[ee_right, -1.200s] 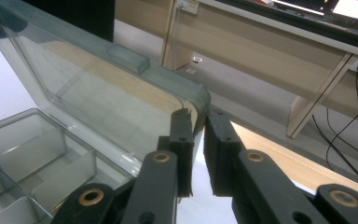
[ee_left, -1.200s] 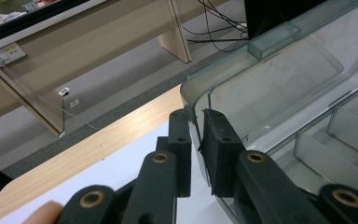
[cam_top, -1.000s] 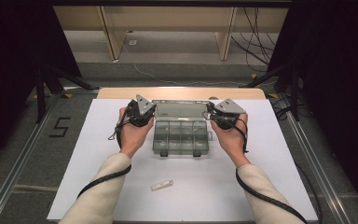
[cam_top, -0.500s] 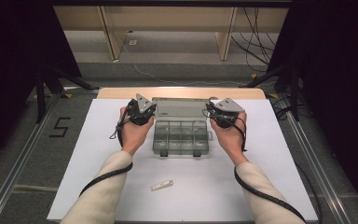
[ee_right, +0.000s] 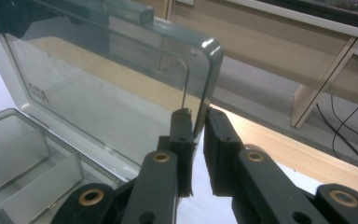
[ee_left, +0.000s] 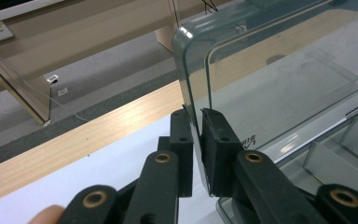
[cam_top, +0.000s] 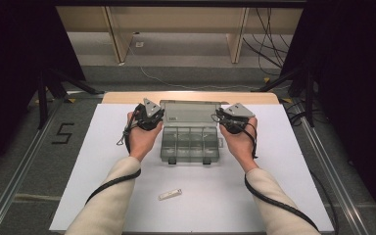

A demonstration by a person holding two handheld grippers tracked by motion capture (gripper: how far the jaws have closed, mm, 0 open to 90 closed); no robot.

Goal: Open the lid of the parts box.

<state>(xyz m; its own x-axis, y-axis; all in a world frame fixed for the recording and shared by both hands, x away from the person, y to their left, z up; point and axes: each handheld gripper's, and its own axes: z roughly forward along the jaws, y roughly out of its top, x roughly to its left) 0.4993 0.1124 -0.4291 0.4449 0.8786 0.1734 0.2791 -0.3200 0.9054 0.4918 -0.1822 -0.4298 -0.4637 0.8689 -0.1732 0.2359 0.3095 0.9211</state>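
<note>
Clear compartment box (cam_top: 190,144) sits mid-table, lid (cam_top: 190,111) raised at its far side. Left gripper (ee_left: 196,140) and right gripper (ee_right: 196,135) each clamp a lid edge. Advise moving both hands evenly, avoiding twist at the hinge.

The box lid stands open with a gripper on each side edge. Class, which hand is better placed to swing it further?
Neither clearly. The left gripper pinches the lid on one side edge, the right gripper pinches the opposite edge, mirrored across the box. Probably both should move together.
</note>
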